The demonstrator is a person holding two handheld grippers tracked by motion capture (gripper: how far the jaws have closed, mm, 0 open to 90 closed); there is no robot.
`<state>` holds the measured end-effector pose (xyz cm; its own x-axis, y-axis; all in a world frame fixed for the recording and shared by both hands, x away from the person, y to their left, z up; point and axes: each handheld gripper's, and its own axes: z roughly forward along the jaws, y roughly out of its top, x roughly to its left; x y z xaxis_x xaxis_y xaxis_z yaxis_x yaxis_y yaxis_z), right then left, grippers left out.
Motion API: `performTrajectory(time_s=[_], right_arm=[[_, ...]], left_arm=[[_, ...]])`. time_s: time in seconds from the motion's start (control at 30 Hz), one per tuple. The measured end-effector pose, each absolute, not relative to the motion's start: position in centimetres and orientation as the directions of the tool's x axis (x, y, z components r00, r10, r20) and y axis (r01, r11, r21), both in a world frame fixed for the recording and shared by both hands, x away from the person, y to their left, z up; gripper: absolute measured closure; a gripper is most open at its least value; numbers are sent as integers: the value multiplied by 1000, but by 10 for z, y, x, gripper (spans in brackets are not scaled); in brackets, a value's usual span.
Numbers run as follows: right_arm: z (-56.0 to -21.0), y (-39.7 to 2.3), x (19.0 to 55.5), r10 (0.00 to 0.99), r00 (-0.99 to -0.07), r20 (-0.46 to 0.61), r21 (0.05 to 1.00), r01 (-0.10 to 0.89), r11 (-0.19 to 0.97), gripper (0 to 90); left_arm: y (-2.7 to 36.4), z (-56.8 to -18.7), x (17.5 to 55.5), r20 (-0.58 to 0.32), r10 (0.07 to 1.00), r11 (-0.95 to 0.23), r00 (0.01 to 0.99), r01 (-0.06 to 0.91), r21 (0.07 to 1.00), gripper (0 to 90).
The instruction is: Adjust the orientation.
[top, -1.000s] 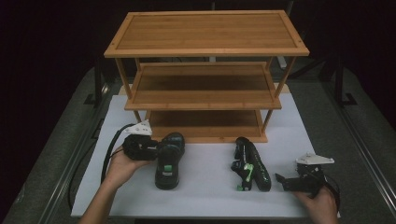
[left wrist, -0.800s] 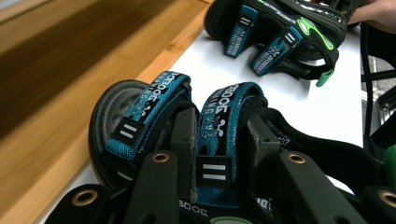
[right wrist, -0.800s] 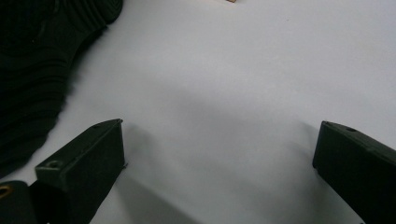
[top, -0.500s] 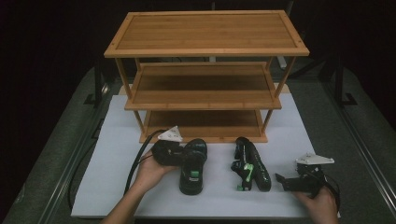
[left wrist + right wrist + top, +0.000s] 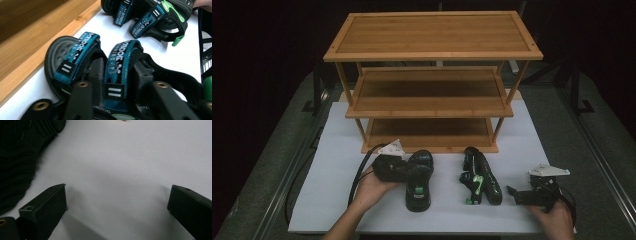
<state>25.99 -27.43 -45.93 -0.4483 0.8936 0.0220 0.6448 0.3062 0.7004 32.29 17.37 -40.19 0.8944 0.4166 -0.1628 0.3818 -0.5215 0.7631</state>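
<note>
Looking down from the high view, the left gripper (image 5: pixel 404 169) sits low and left of centre in the frame, right up against the near sandal (image 5: pixel 418 178), which lies flat on the white mat (image 5: pixel 327 170) just in front of the bamboo rack (image 5: pixel 432 80). In the left gripper view its 2 black jaws rise from the bottom edge on either side of the second blue strap (image 5: pixel 117 72) of that sandal, with the first blue strap (image 5: pixel 77 57) off to the left of them. Those jaws have just been opening a bit, and the strap is between them, but I honestly can't tell if the pads are squeezing it or just sitting alongside. The other sandal (image 5: pixel 482 175) lies to the right of centre in the high view, a clear gap of mat between the 2, and it shows at the upper right of the left gripper view (image 5: pixel 150 15) with its green tab.

The right gripper (image 5: pixel 522 195) rests at the lower right of the high view, just beside that second sandal. In the right gripper view its jaws are spread wide with bare white mat (image 5: pixel 120 170) between them, and a dark ribbed sole (image 5: pixel 17 157) fills the upper left corner.
</note>
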Motion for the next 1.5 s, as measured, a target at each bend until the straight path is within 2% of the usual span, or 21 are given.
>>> performTrajectory(time_s=[0.17, 0.2, 0.23, 0.33, 0.53, 0.73, 0.83, 1.03, 1.17, 1.3, 1.5], right_arm=[[-459, -274, 260, 894, -448, 22, 700, 645, 306, 15], [-459, -274, 260, 894, -448, 22, 700, 645, 306, 15], [-459, -274, 260, 893, -449, 22, 701, 644, 306, 15], [-459, -274, 260, 894, -448, 22, 701, 645, 306, 15], [-459, -274, 260, 894, -449, 22, 700, 645, 307, 16], [-459, -274, 260, 893, -449, 22, 699, 646, 307, 15], [-459, -274, 260, 893, -450, 22, 698, 646, 308, 15], [-459, -275, 260, 893, -450, 24, 699, 646, 307, 15], [-459, -275, 261, 892, -451, 25, 700, 646, 306, 15], [-459, -276, 261, 892, -450, 32, 702, 646, 301, 15], [-459, -275, 261, 893, -449, 23, 698, 647, 307, 15]], left_arm=[[187, -394, 323, -173, 424, -485, 889, 384, 786, 434], [191, -392, 322, -177, 429, -470, 886, 387, 793, 434], [201, -389, 322, -172, 438, -462, 882, 385, 799, 378], [210, -387, 321, -160, 448, -464, 879, 382, 799, 327], [249, -390, 309, -161, 510, -458, 845, 425, 780, 276], [287, -410, 292, -98, 607, -477, 788, 460, 749, 179], [309, -424, 283, -79, 650, -485, 755, 493, 722, 175], [322, -431, 274, -18, 683, -517, 731, 500, 695, 144], [323, -433, 276, -12, 696, -506, 718, 503, 700, 126], [325, -438, 277, 19, 710, -523, 704, 509, 684, 87], [328, -450, 279, 7, 717, -517, 697, 525, 676, 0]])
